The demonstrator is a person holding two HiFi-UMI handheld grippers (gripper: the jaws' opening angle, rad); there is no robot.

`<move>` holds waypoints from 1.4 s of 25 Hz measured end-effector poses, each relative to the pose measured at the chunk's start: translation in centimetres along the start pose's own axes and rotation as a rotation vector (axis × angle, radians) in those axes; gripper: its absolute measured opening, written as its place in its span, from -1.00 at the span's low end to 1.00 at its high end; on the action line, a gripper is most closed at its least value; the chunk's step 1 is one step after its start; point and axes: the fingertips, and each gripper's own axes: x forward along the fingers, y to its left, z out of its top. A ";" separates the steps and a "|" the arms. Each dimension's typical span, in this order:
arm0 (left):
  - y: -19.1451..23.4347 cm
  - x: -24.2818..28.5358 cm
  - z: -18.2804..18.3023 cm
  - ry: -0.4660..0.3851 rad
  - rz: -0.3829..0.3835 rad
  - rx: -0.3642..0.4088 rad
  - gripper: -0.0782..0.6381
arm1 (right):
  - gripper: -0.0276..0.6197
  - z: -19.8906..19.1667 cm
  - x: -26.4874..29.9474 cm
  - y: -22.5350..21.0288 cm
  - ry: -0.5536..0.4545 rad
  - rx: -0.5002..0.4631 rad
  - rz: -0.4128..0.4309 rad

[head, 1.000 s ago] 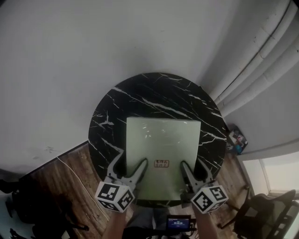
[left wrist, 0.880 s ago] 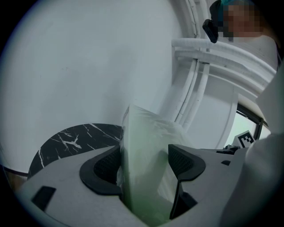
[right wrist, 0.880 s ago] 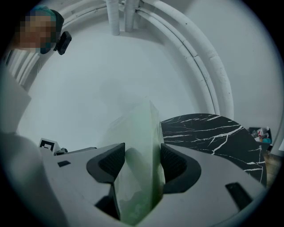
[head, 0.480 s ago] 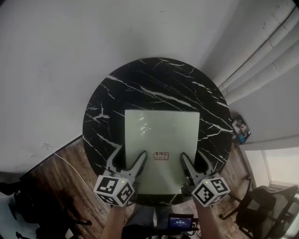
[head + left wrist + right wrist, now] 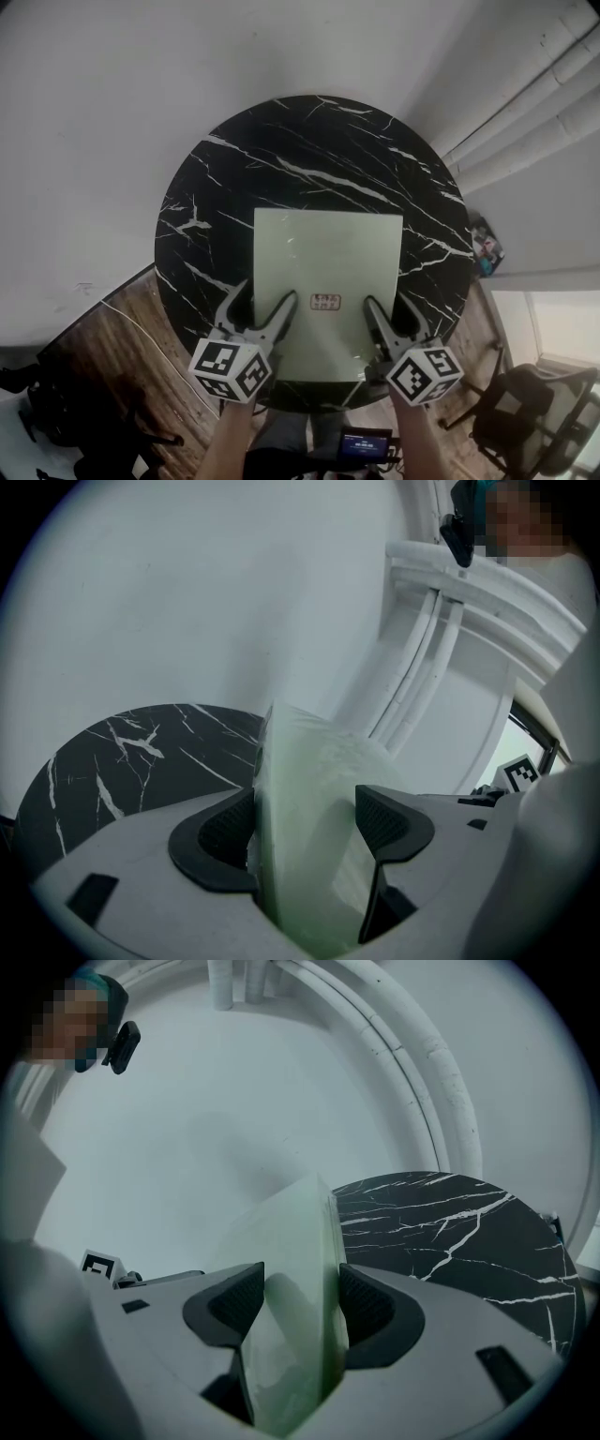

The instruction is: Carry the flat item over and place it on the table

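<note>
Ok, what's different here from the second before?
The sheet, clamped at its near edge by the left gripper and right gripper, has come slightly further in over the table, which now fills more of the head view. Nothing was taken or let go: both grippers stay shut on the sheet, at the same spots.
</note>
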 end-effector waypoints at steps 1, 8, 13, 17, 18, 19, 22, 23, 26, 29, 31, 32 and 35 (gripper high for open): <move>0.2 0.2 -0.2 0.007 -0.001 -0.003 0.17 | -0.24 -0.2 0.2 -0.2 0.004 0.004 -0.005; 0.9 1.6 -1.4 0.045 0.003 -0.018 0.17 | -0.24 -1.2 1.2 -1.3 0.030 0.000 -0.036; 1.2 2.4 -2.1 0.081 0.016 -0.024 0.17 | -0.24 -1.8 1.9 -2.1 0.050 0.003 -0.049; 1.4 2.9 -2.5 0.116 0.027 -0.025 0.17 | -0.24 -2.3 2.3 -2.6 0.069 0.013 -0.060; 1.5 3.0 -2.6 0.122 0.032 -0.025 0.17 | -0.24 -2.4 2.3 -2.7 0.073 0.016 -0.062; 1.5 3.1 -2.7 0.128 0.038 -0.026 0.17 | -0.24 -2.5 2.4 -2.8 0.077 0.018 -0.063; 1.8 3.4 -2.8 0.146 0.051 -0.033 0.17 | -0.24 -2.6 2.9 -3.1 0.088 0.015 -0.067; 1.9 3.6 -2.9 0.152 0.054 -0.035 0.17 | -0.24 -2.6 3.1 -3.2 0.091 0.012 -0.070; 2.2 4.0 -3.3 0.177 0.064 -0.039 0.17 | -0.24 -3.0 3.5 -3.4 0.101 0.003 -0.082; 2.4 4.2 -3.6 0.197 0.074 -0.038 0.17 | -0.24 -3.2 3.6 -3.6 0.111 -0.003 -0.094; 2.5 4.4 -3.7 0.208 0.082 -0.034 0.17 | -0.24 -3.3 3.7 -3.8 0.115 -0.007 -0.102; 2.5 4.5 -3.8 0.214 0.087 -0.031 0.17 | -0.24 -3.4 3.8 -3.8 0.117 -0.010 -0.106; 2.5 4.6 -3.8 0.223 0.094 -0.023 0.17 | -0.24 -3.4 3.8 -4.0 0.119 -0.010 -0.112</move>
